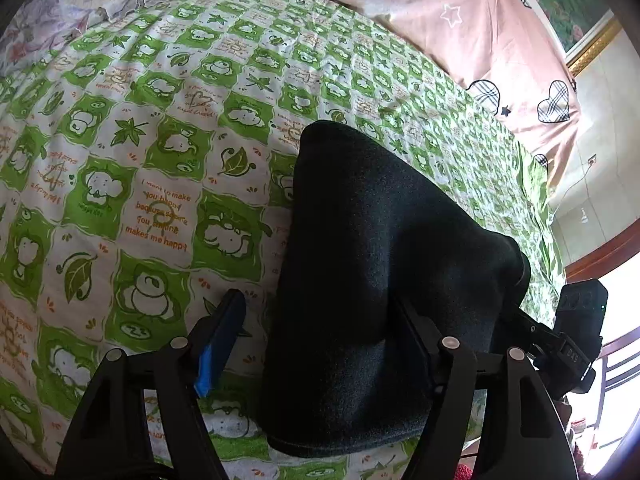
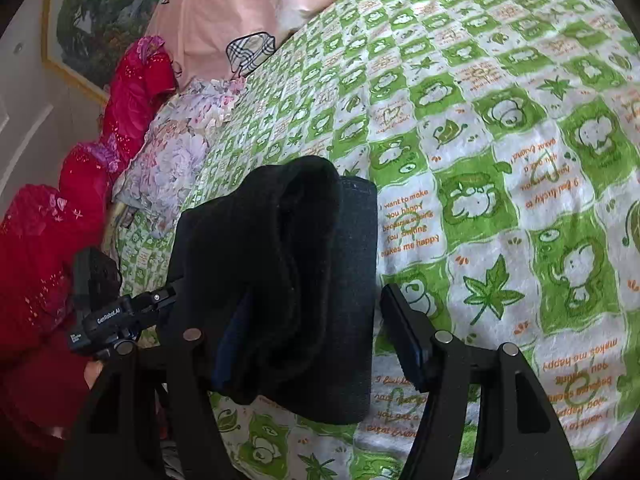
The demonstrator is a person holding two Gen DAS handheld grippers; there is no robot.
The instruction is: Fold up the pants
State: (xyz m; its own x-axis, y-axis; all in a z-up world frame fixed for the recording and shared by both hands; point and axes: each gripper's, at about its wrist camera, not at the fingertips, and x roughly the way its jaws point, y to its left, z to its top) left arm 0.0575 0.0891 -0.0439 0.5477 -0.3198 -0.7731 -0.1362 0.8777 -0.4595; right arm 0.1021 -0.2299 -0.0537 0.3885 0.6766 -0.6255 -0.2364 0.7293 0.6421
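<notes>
Black pants (image 1: 372,280) lie folded into a thick bundle on the green-and-white patterned bed sheet (image 1: 160,140). My left gripper (image 1: 320,320) is open, its fingers spread wide; the bundle lies between them and over the right finger. In the right wrist view the same pants (image 2: 296,280) show stacked folded layers. My right gripper (image 2: 316,320) is open too; the bundle lies between its fingers and covers the left finger. The other gripper's body shows at the edge of each view (image 1: 576,340) (image 2: 100,312).
A pink duvet with plaid hearts (image 1: 480,32) lies at the head of the bed. A floral cloth (image 2: 172,152) and red garments (image 2: 80,208) lie along the bed's side. A framed picture (image 2: 96,16) hangs on the wall. The bed's edge (image 1: 548,232) borders a wall.
</notes>
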